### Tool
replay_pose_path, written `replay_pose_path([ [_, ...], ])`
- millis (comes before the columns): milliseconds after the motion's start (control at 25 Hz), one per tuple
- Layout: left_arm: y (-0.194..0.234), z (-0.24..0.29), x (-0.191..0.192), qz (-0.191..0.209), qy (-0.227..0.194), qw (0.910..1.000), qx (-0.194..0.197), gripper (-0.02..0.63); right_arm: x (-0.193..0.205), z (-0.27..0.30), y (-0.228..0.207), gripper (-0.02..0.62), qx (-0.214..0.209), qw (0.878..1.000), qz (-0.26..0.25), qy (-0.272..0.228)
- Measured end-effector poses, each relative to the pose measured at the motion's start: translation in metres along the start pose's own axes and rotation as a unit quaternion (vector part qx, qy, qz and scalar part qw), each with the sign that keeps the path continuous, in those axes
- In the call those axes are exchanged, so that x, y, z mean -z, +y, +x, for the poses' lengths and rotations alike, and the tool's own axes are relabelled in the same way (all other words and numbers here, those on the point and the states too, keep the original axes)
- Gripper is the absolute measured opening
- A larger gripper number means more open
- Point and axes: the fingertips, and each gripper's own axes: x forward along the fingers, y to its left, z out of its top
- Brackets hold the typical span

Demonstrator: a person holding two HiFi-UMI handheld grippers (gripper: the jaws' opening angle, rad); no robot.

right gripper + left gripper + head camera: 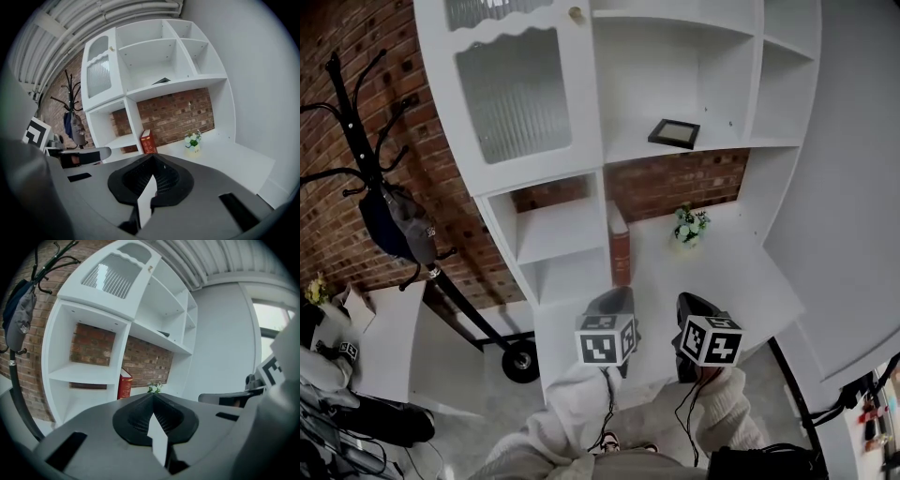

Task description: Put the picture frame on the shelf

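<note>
A head-down view shows a white shelf unit [628, 141] against a brick wall, with the person's two hand-held tongs low in the foreground. The picture frame [674, 133], dark with a pale centre, lies on the open upper shelf towards its right side and seems to lie flat, not upright. Nothing touches it. The left gripper [614, 300] is clenched, jaws together with nothing between them, as its own view confirms. The right gripper [694, 305] is likewise clenched and empty. Both hang well apart from the frame, over the desk surface [722, 272]. Below the frame's shelf, a red book [620, 248] leans against a divider and a small pot of flowers [689, 225] stands on the desk. A coat rack [366, 141] stands at the left. The task looks finished or nearly so. The main risk from here would come from any further adjustment. Reaching up with closed jaws could push the frame along or off the shelf edge, dropping it onto the flowers below. Trying to stand it upright could also let it tip forward, since its support cannot be seen.
</note>
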Motion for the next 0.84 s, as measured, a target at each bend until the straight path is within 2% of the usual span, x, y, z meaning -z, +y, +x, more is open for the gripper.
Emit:
replay_pose_path([
  [160,0.000,0.004,-0.001,-0.003,0.002,1.0000,0.008,0.009,-0.002,0.002,0.003,0.023,0.005,1.000,-0.005,0.000],
  [360,-0.002,0.008,-0.003,-0.001,0.000,0.9999,0.016,0.009,-0.005,0.004,0.009,0.023,-0.002,1.000,0.012,-0.003],
  [840,0.000,0.011,-0.010,0.001,-0.006,0.9999,0.016,0.009,-0.010,0.011,0.016,0.023,0.000,1.000,-0.006,-0.002],
])
